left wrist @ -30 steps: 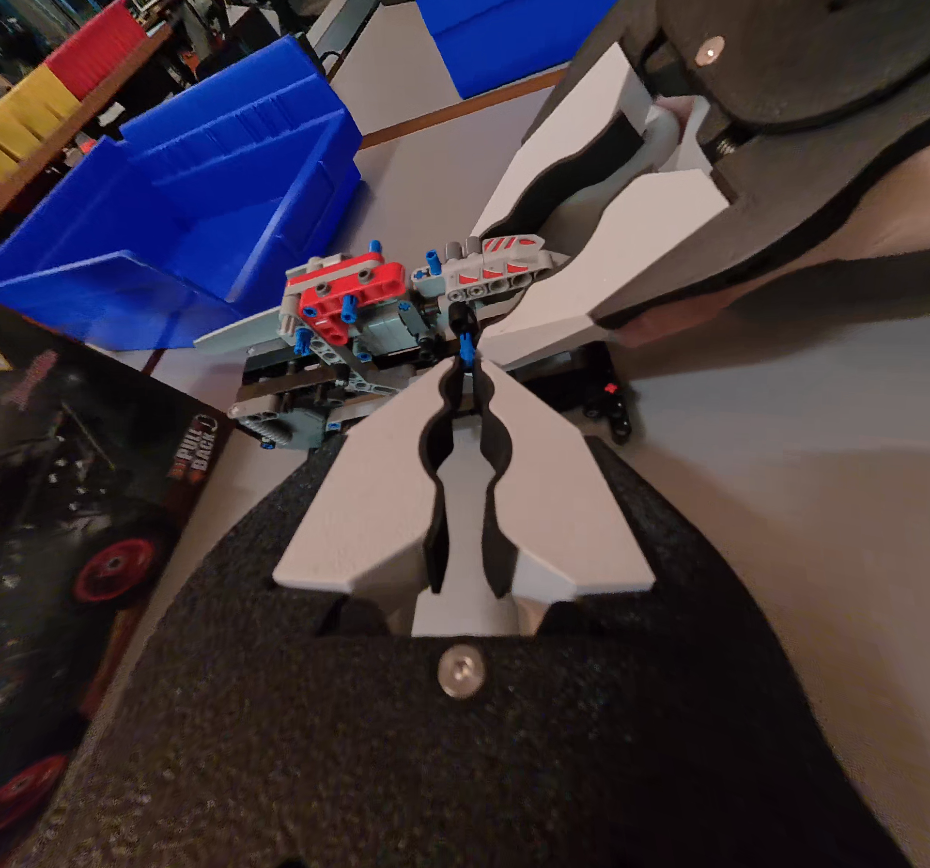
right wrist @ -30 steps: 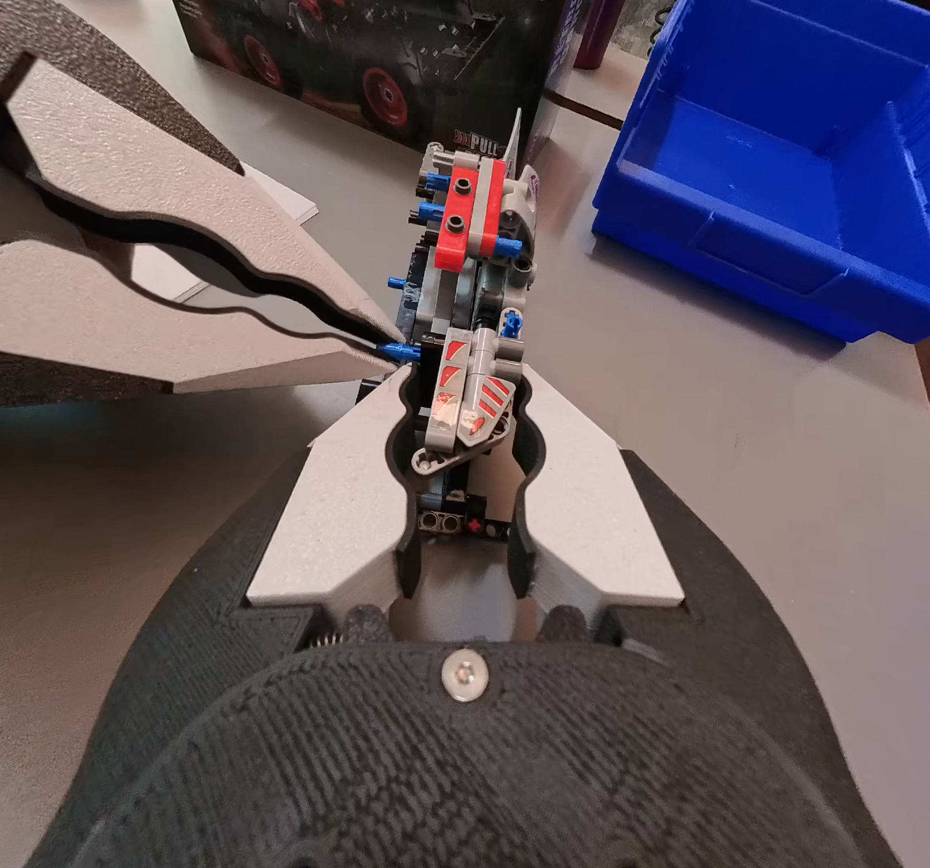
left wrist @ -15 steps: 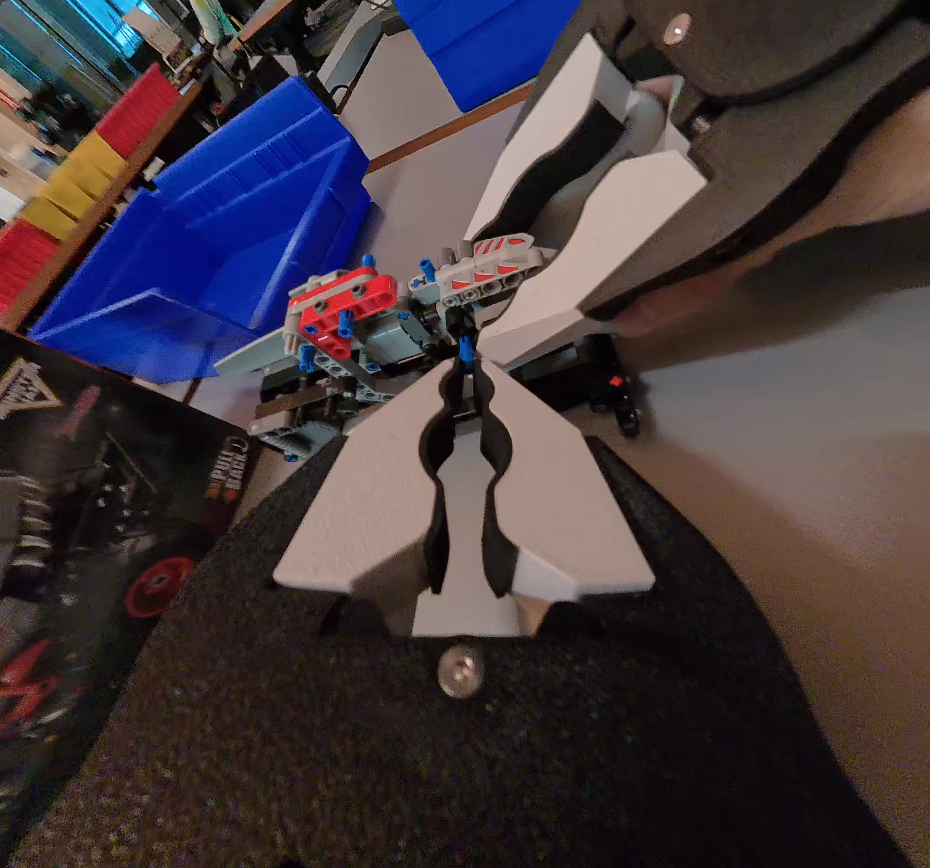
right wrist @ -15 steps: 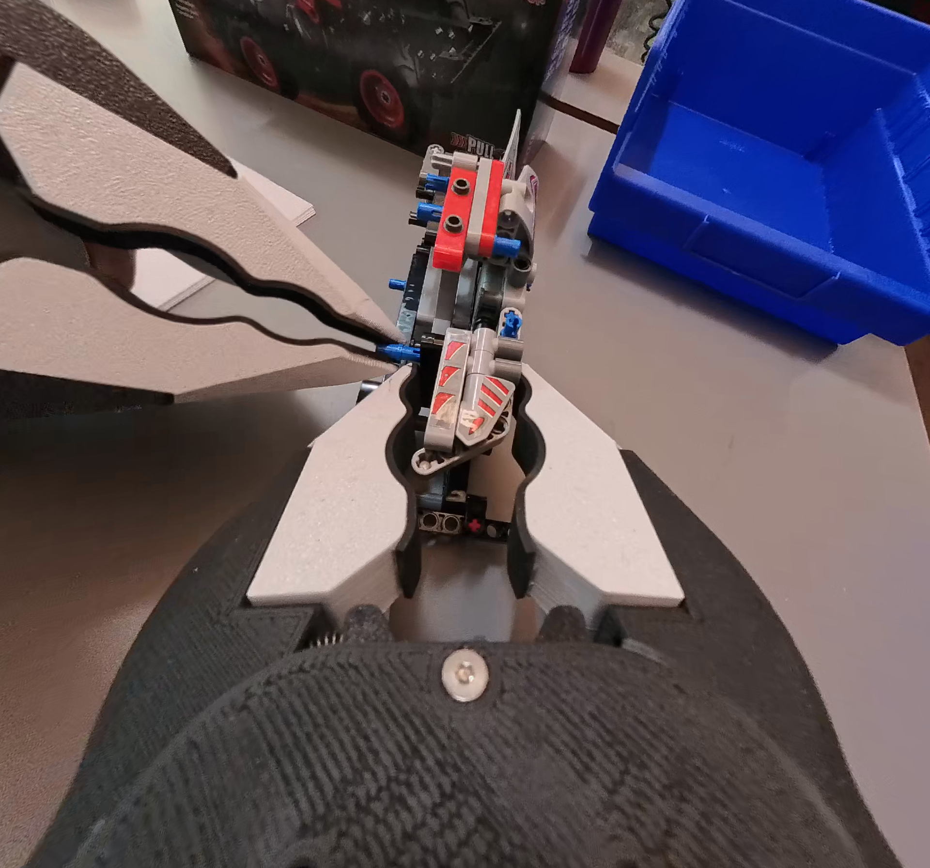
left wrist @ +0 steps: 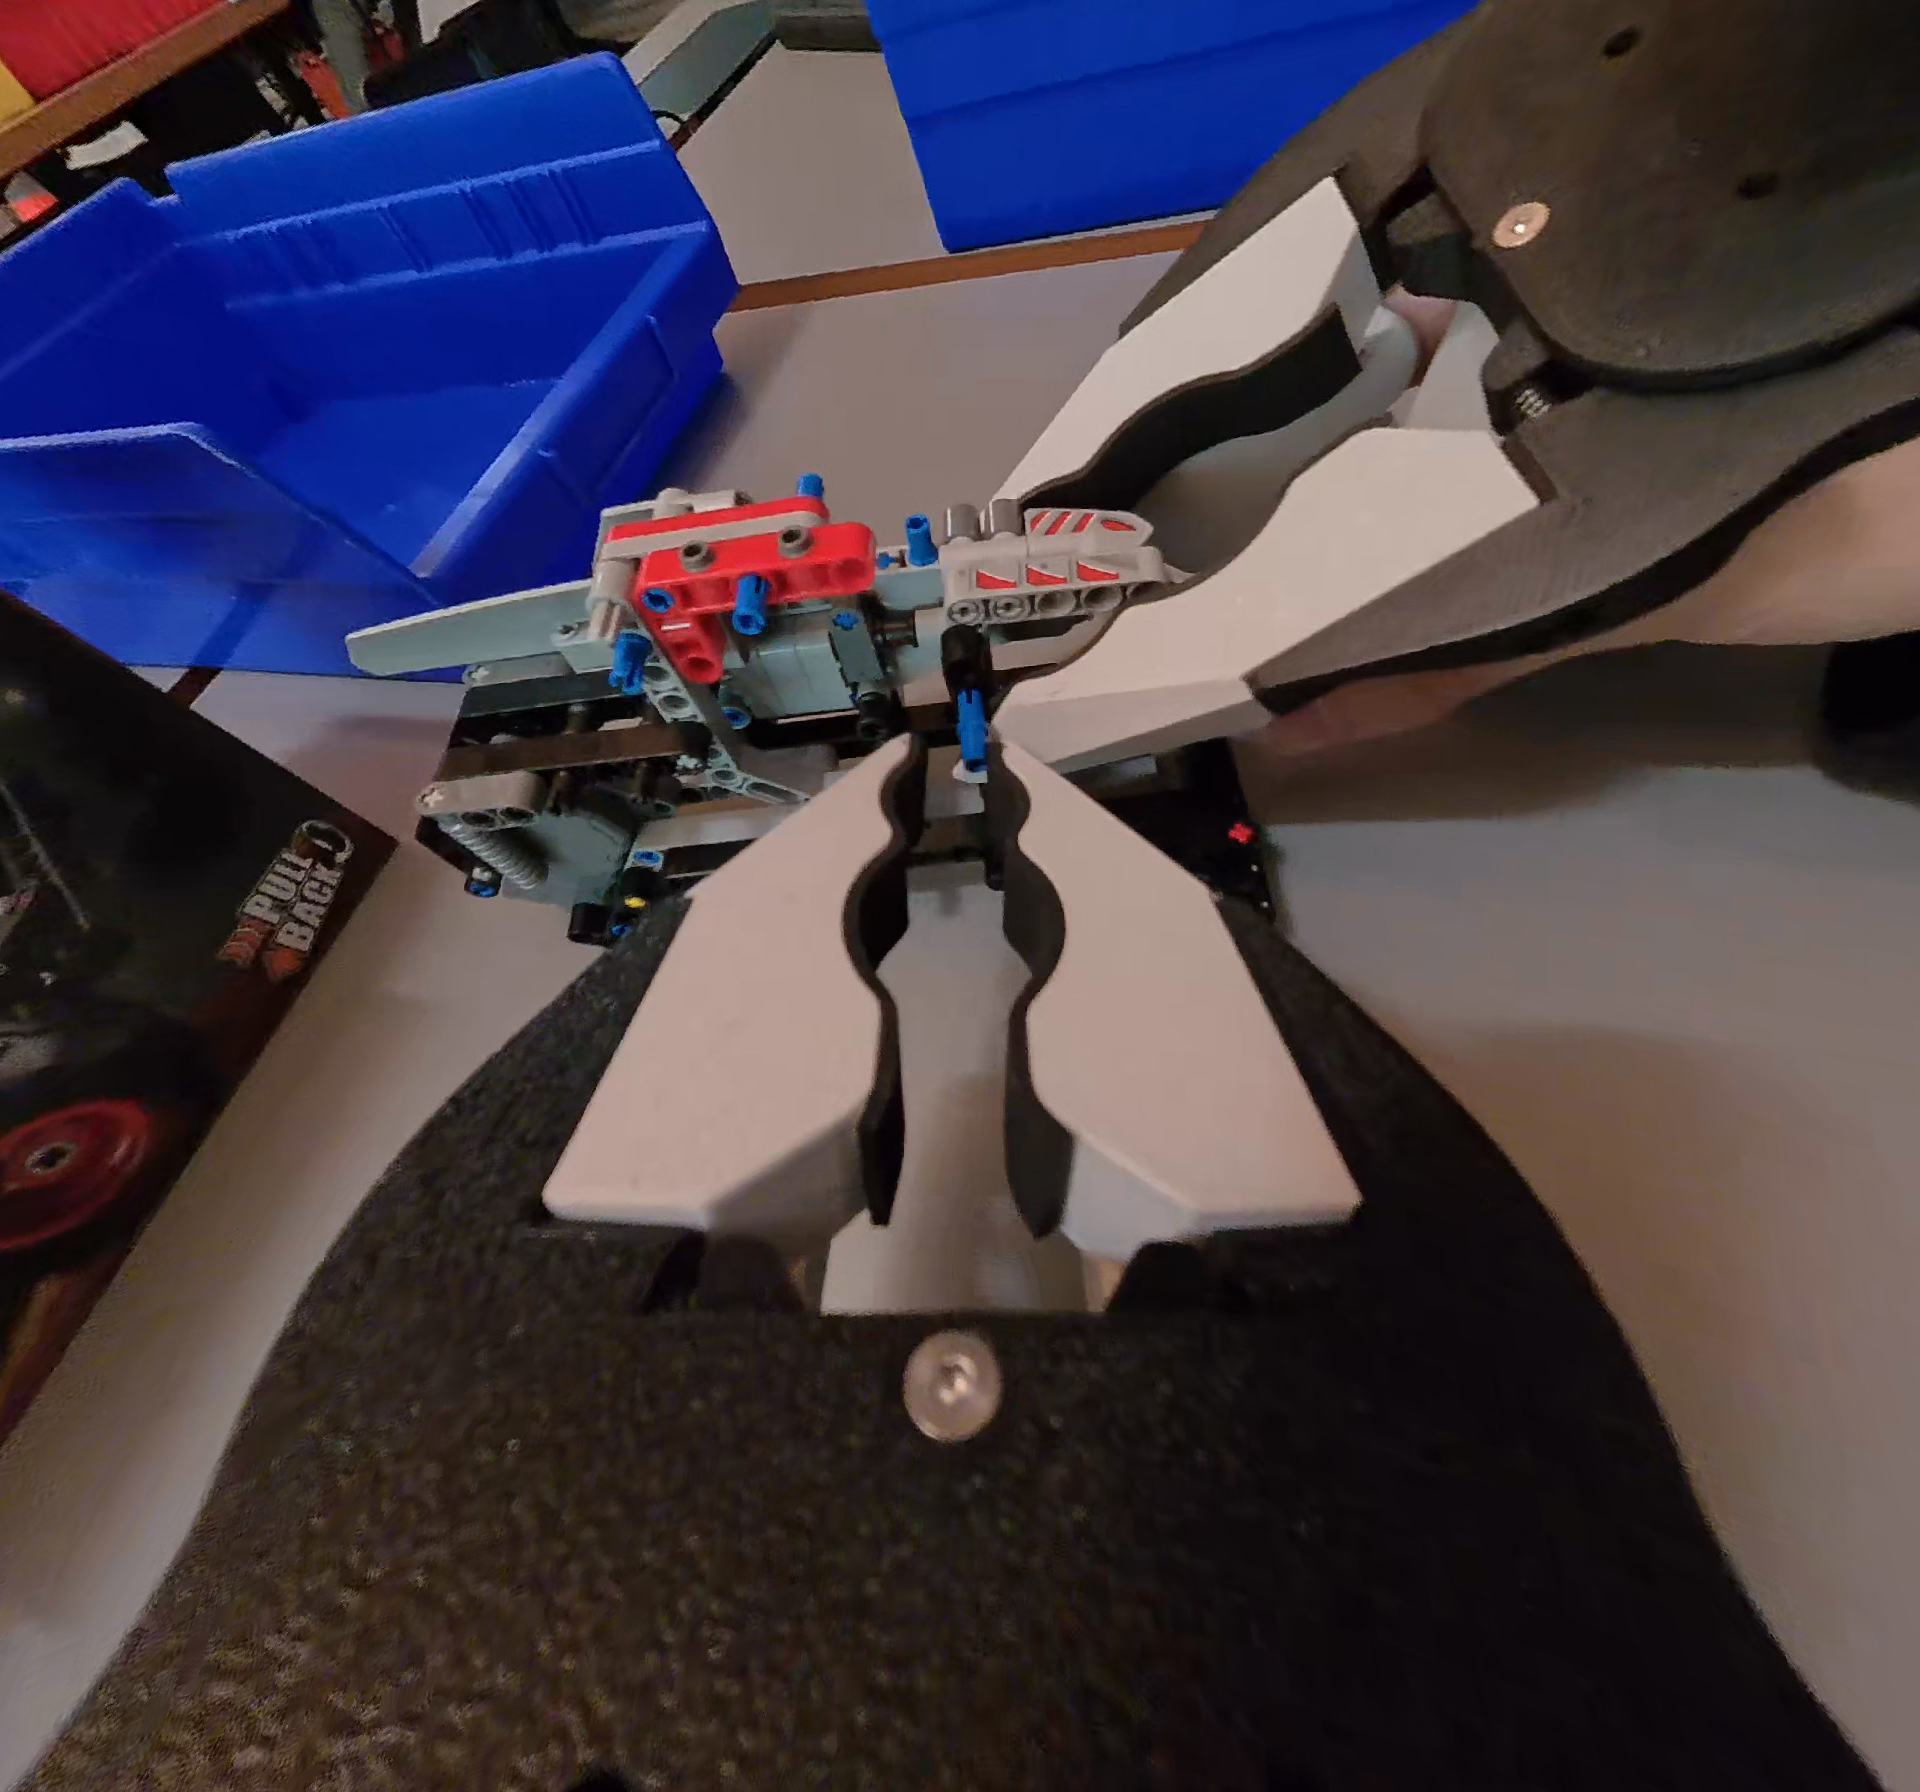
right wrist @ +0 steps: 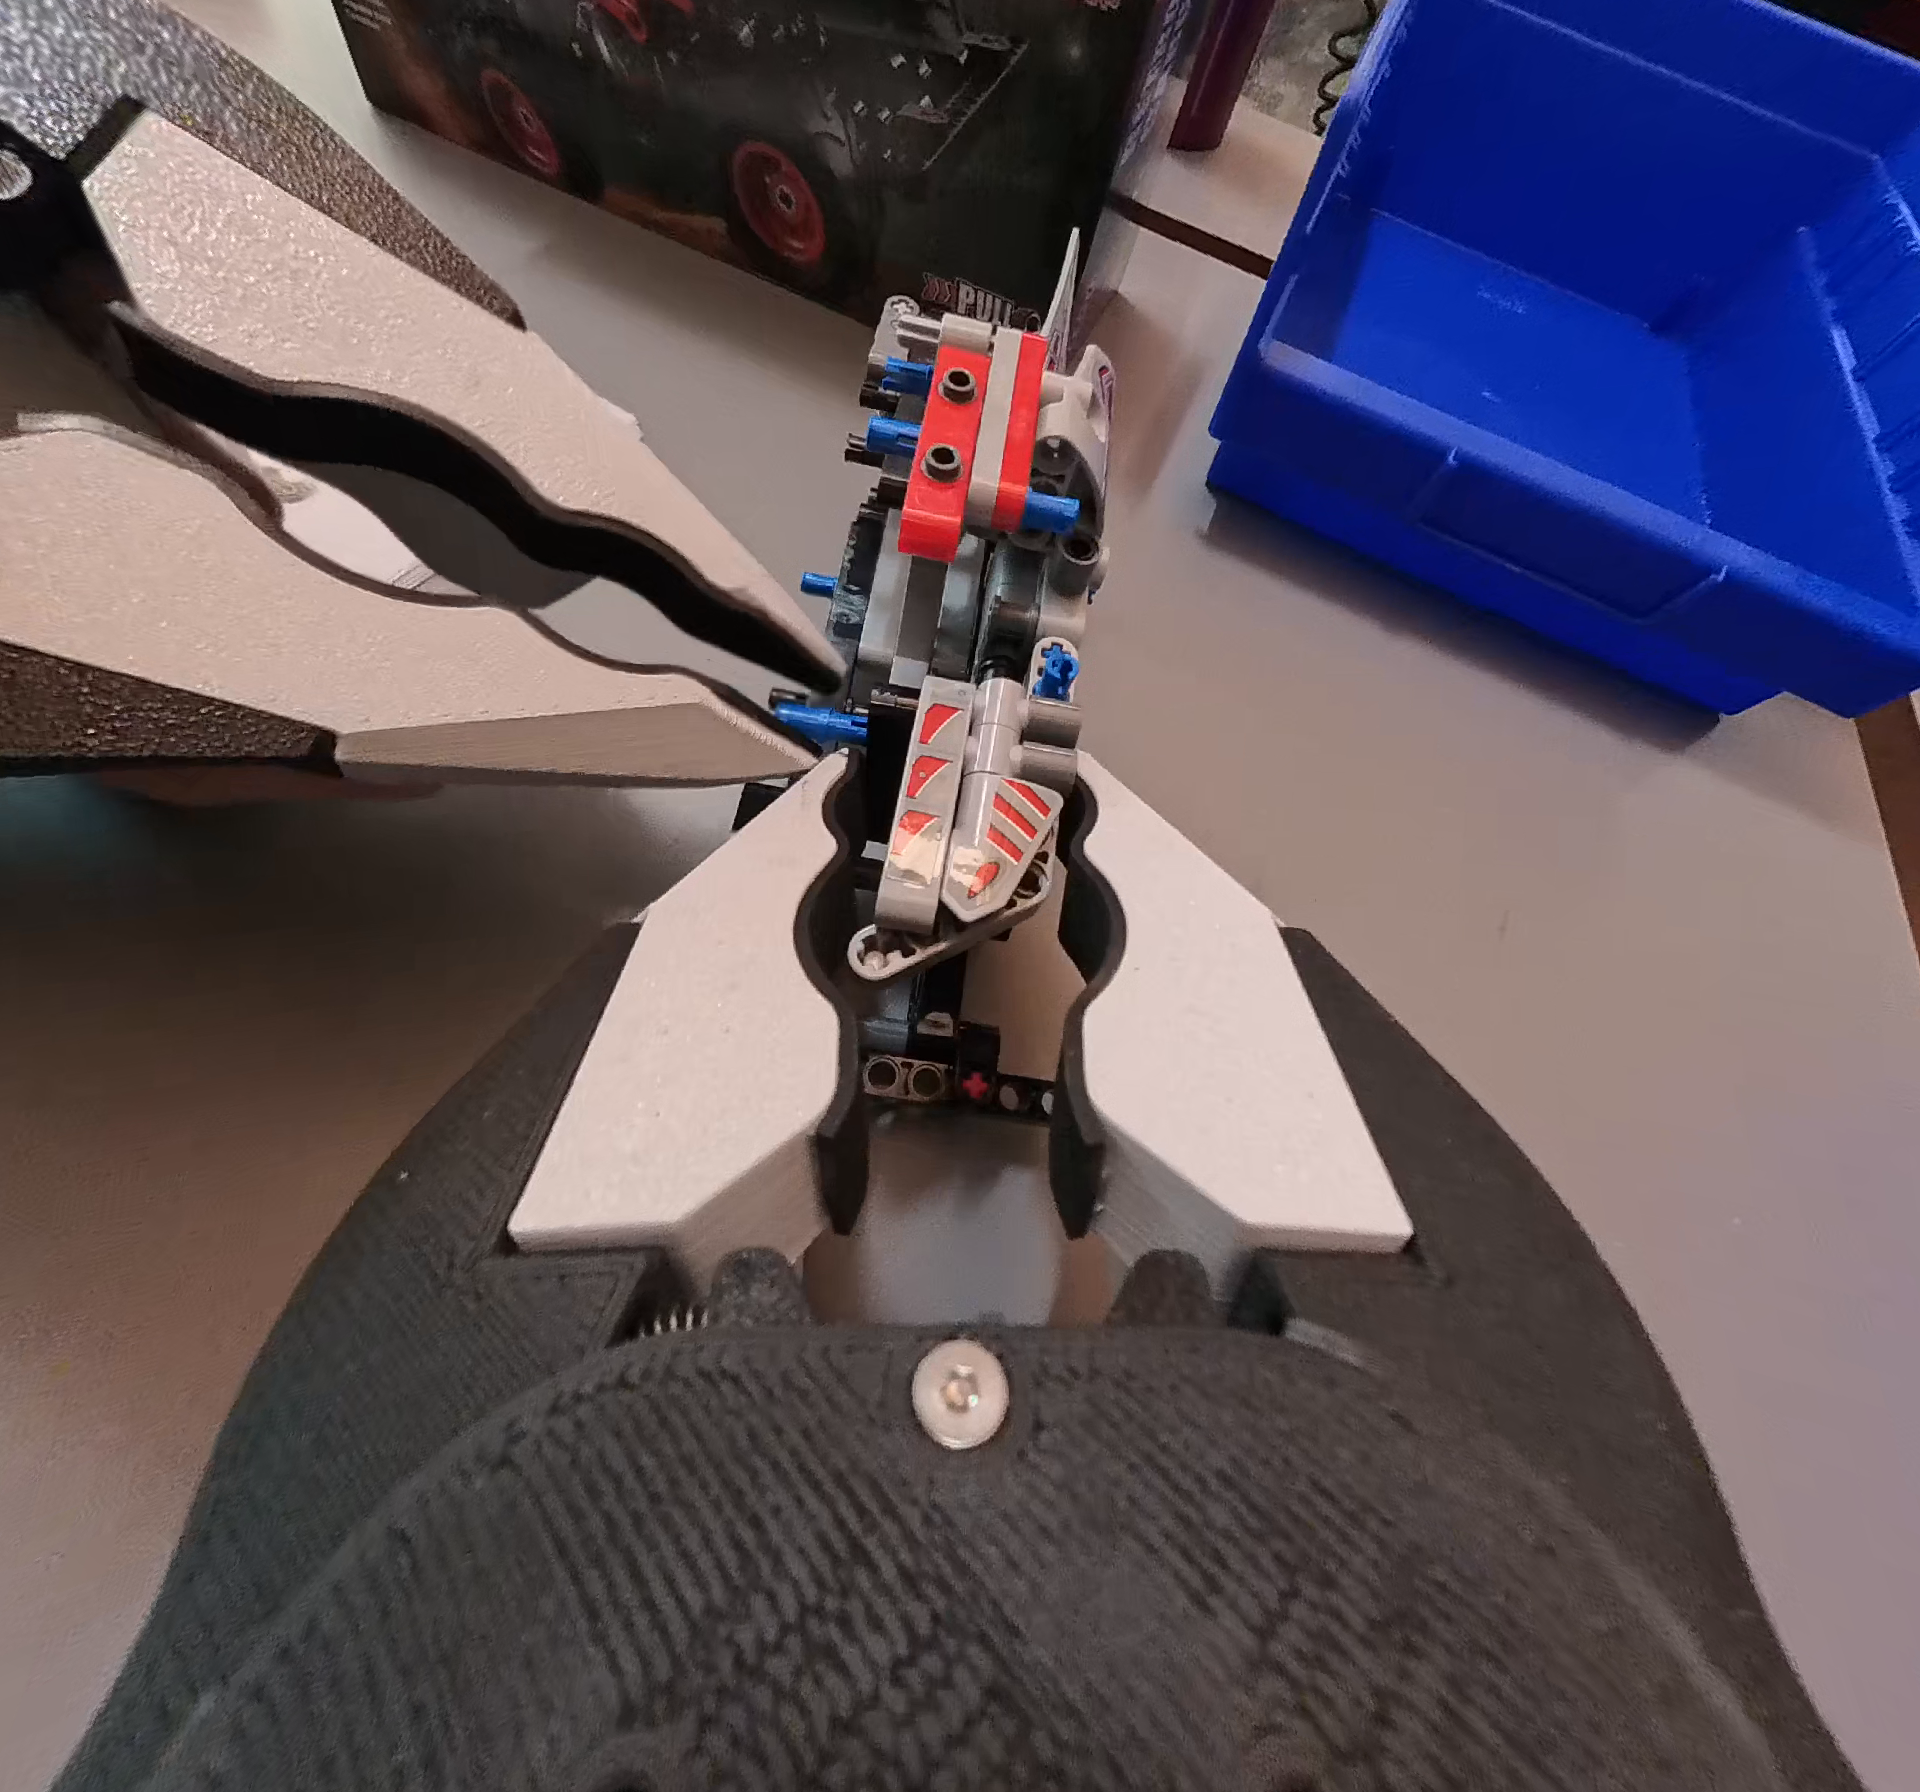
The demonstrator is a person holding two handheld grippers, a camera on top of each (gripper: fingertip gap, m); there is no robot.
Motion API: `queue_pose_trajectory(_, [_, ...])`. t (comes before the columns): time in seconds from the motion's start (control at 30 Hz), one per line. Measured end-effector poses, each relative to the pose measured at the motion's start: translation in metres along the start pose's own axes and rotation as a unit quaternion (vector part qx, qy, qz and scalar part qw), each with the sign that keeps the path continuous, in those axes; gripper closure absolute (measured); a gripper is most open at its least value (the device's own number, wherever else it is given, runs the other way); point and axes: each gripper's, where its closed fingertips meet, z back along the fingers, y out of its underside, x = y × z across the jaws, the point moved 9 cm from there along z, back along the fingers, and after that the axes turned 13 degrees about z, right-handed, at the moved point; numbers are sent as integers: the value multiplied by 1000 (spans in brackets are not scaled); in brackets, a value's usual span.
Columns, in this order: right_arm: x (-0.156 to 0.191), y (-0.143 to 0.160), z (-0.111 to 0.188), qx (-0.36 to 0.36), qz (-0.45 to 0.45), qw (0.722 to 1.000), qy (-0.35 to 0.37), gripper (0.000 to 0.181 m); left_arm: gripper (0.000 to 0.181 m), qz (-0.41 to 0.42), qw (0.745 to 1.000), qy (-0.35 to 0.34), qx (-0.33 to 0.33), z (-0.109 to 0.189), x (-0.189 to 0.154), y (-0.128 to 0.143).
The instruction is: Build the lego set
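The partly built lego model (left wrist: 758, 573) of grey, black and red beams with blue pins stands on the grey table; it also shows in the right wrist view (right wrist: 971, 454). My right gripper (right wrist: 961, 776) is shut on the model's near end, around a grey panel with red stripes (right wrist: 966, 828); it reaches in from the right in the left wrist view (left wrist: 1049, 599). My left gripper (left wrist: 954, 755) has its jaws slightly apart, either side of a blue pin (left wrist: 971, 719) that sticks out of the model's side. The right wrist view shows this gripper (right wrist: 816, 719) and pin (right wrist: 821, 716) from the left.
An empty blue bin (left wrist: 364, 340) stands just behind the model, another (left wrist: 1091, 28) farther back. The bin is at the right in the right wrist view (right wrist: 1558, 340). The dark set box (left wrist: 125, 911) stands to the left, and beyond the model in the right wrist view (right wrist: 727, 28). My two grippers' fingertips are within a few centimetres of each other.
My left gripper has rolled and its jaws have parted a little around the blue pin. The right gripper and the model have stayed still.
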Motion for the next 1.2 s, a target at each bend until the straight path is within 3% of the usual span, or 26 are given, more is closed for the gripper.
queue_pose_trajectory(0.37, [1,0,0,-3,3,1000,-3,147,180,-1,1000,-4,2,1,-2,1])
queue_pose_trajectory(0.5, [2,-2,-1,-3,7,1000,4,148,180,-109,993,-54,7,2,-8,0])
queue_pose_trajectory(0.6, [2,-2,-1,-3,6,1000,4,148,180,-125,991,-56,11,2,-8,0])
queue_pose_trajectory(0.77, [2,-2,-1,-1,6,1000,4,147,181,56,998,37,19,1,6,-2])
queue_pose_trajectory(0.83, [2,-2,-1,0,5,1000,5,147,181,83,995,56,18,1,9,-2])
queue_pose_trajectory(1.07, [1,-2,-1,0,5,1000,9,148,181,-141,990,-34,0,0,-4,0])
queue_pose_trajectory(1.13, [2,-2,-1,0,5,1000,9,148,181,-157,987,-43,-3,1,-7,0])
queue_pose_trajectory(1.2, [2,-2,-1,-1,6,1000,9,148,181,-107,994,-21,1,1,-4,-2])
